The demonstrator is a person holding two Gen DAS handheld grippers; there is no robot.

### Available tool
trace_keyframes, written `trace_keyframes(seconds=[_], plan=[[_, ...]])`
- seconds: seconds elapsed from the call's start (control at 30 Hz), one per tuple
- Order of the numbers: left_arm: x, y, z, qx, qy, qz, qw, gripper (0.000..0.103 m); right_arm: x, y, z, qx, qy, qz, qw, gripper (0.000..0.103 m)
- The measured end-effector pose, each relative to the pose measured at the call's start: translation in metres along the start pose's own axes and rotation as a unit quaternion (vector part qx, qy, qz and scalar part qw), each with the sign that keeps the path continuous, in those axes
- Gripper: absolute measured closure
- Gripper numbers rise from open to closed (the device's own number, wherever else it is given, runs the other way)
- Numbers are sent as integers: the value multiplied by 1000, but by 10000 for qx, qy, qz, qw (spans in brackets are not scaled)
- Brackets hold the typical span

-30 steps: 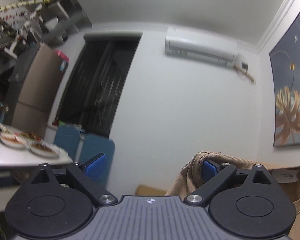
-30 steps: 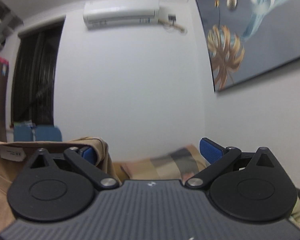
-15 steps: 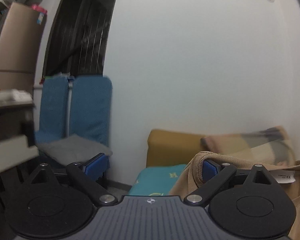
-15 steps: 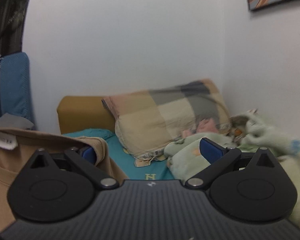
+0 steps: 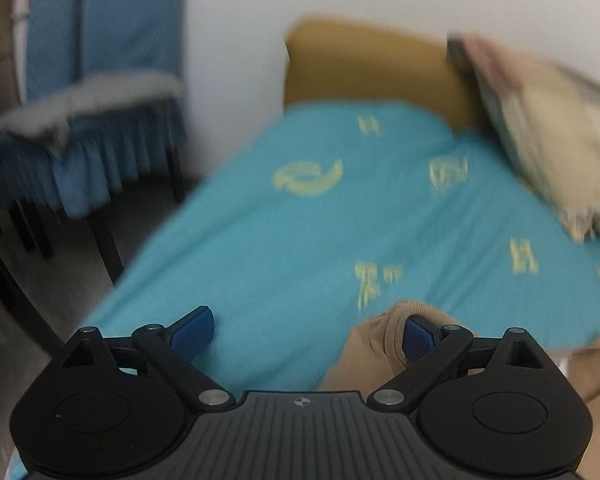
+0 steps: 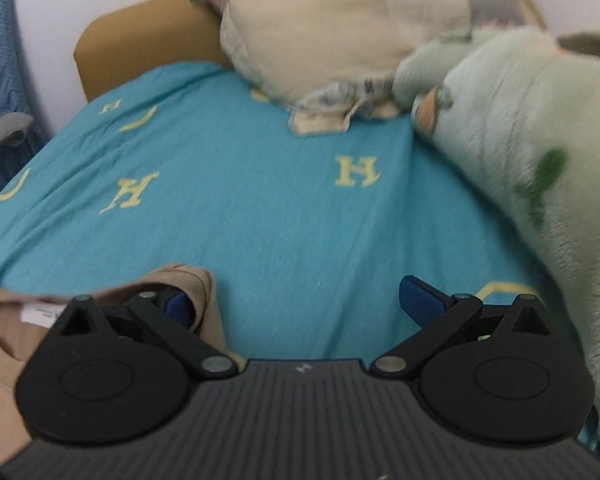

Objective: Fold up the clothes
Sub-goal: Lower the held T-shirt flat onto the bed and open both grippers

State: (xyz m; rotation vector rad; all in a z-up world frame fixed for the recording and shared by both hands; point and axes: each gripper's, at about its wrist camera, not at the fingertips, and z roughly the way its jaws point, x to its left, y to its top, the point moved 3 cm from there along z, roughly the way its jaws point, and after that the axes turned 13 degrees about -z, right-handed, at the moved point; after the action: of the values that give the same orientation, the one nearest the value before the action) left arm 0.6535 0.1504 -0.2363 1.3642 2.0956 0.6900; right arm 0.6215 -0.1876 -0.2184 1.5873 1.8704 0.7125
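- Tan garment [image 5: 370, 344]: soft knit with a ribbed, rolled collar edge and a white label [image 6: 40, 312] sewn inside the neckline. It hangs at the near edge of the teal bedsheet [image 5: 300, 232], between the two grippers.
- Left gripper [image 5: 306, 330]: fingers spread wide; the collar is draped over the right blue pad [image 5: 418, 334] only (hooked, not pinched).
- Right gripper [image 6: 300, 302]: fingers spread wide; the fabric is bunched round the left blue pad [image 6: 176, 303].
- Far right: a checked pillow [image 6: 340, 32] and a pale green fleece blanket [image 6: 540, 160].
- Far left: a blue chair [image 5: 80, 80].
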Motion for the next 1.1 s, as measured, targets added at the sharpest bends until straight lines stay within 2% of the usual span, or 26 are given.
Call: trace_keyframes(seconds=[0.1,0.2,0.33,0.4,0.53,0.73,0.93,1.0,1.1], plan=[[0,10,-10,136,-60,365,9992,5,-2,9,-6,342,254,-140,9990,0],[1,21,-29,614,-392,445,9964,4,0,14,-25,439,439,-251,9978,0],[5,20,-81,282,-503,481,9972,2,3,12,-61,451,580,-289,9969,0],[9,14,-113,146,-558,453,9973,2,4,8,-93,267,611,-256,9974,0],[26,-14,-199,-277,-739,214,9966,2,6,-10,-177,-213,770,-91,9968,0],[49,-85,-346,-820,-928,-10,9923,2,17,-61,-327,-935,840,-247,9918,0],[63,-163,-483,-940,-1154,-376,9881,4,33,-105,-447,-1482,875,-296,9846,0],[67,-175,-507,-903,-1157,-554,9876,4,38,-113,-477,-1585,840,-193,9836,0],[73,-181,-529,-922,-1097,-778,9866,4,37,-122,-494,-1635,940,62,9820,0]])
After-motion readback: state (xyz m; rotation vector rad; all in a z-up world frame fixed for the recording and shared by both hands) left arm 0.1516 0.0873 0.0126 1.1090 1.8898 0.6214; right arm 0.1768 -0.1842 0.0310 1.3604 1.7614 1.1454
